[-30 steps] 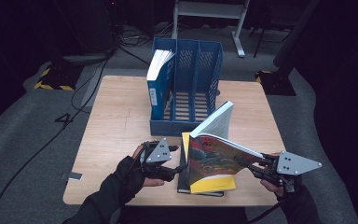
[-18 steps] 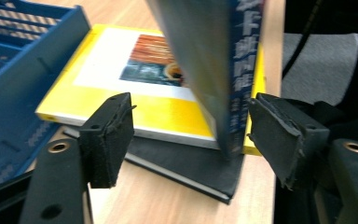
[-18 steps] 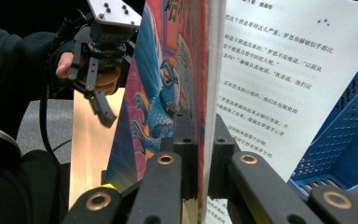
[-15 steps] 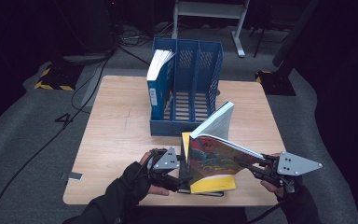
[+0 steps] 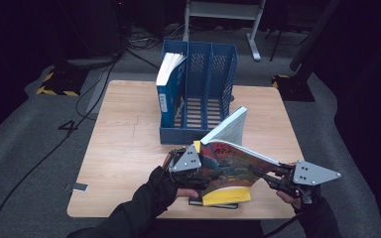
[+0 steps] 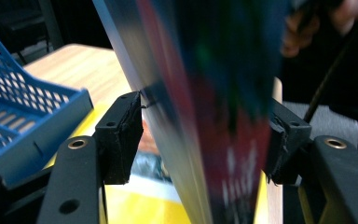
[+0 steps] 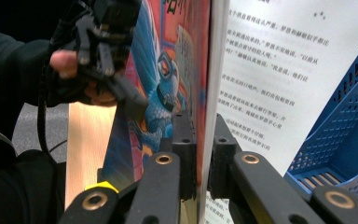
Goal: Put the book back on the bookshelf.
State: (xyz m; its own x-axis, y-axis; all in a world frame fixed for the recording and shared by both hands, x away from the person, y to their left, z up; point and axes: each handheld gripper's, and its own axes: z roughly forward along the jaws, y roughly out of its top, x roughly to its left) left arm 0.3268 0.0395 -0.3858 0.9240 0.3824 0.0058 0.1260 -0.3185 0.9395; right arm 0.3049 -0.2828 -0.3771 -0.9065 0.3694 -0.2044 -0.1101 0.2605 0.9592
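A picture book with a bright painted cover [image 5: 228,161] stands half open and tilted above a yellow book [image 5: 225,196] that lies flat on the table. My right gripper [image 5: 260,173] is shut on the cover's right edge; in the right gripper view its jaws [image 7: 203,144] pinch that thin edge, with a white text page [image 7: 270,70] beside it. My left gripper [image 5: 201,179] is at the book's left side. In the left gripper view the blurred cover [image 6: 205,70] runs between its jaws [image 6: 203,135], which have just been closing; the pads stand close on either side without clearly pressing.
A blue slotted file rack [image 5: 213,64] stands at the back middle of the wooden table [image 5: 124,148], with a blue-spined book [image 5: 167,94] upright in its left slot. The rack's corner [image 6: 23,107] is close to the left gripper. Cables lie on the dark floor.
My left gripper has moved right, up to the book's left edge, so the cover now sits between its jaws. The right gripper and the tilted book have stayed put.
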